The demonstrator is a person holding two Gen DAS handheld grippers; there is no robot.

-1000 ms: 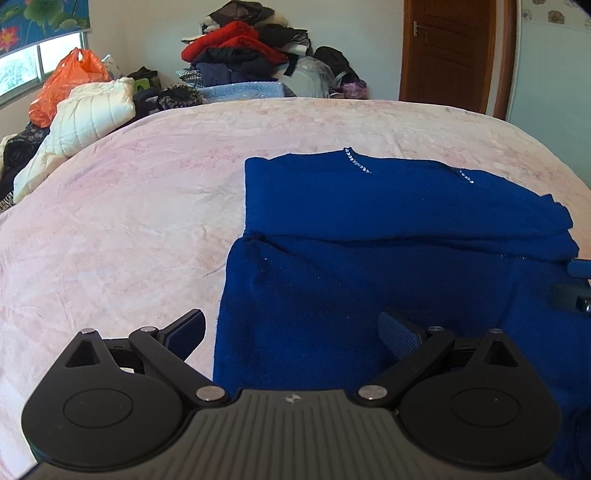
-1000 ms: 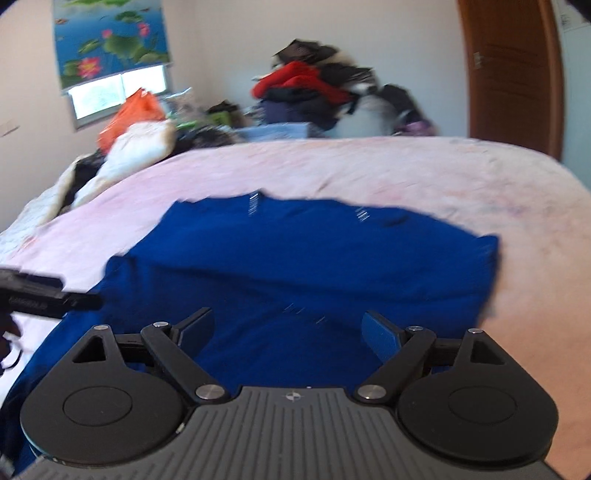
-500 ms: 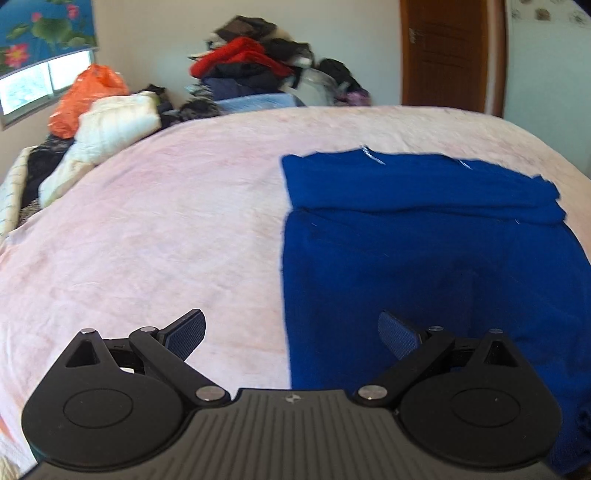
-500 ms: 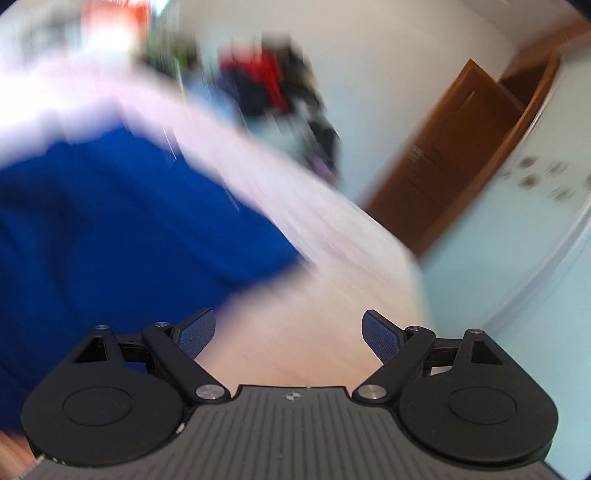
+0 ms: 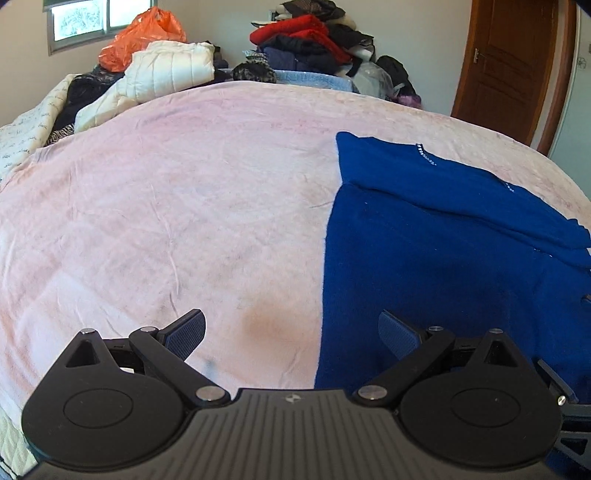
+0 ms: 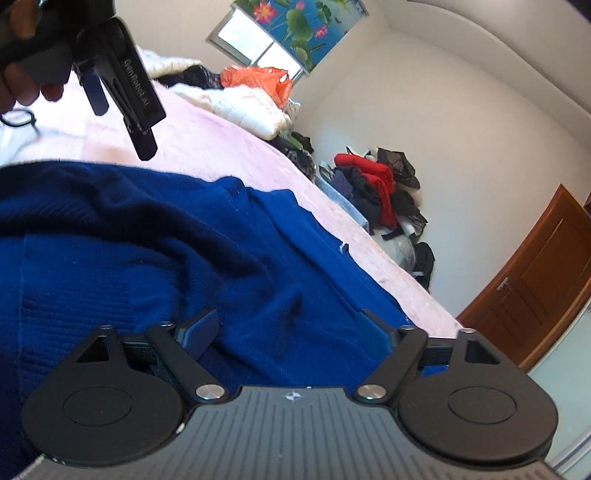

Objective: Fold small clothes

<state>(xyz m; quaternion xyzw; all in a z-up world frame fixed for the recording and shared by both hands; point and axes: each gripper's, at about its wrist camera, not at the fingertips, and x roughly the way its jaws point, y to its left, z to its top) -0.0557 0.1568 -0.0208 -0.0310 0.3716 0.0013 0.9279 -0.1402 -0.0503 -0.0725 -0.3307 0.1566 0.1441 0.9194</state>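
Closing right gripper (image 6: 291,332) now over blue sweater (image 6: 147,251), left gripper (image 5: 291,332) shifted aside, open, empty

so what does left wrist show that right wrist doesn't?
Left wrist only: the left gripper open over the bare pink blanket, beside the sweater's straight left edge. Right wrist only: the right gripper closing, bunched fabric between its jaws, and a hand holding the other gripper. Both: blue sweater, clothes pile, orange bag, door.
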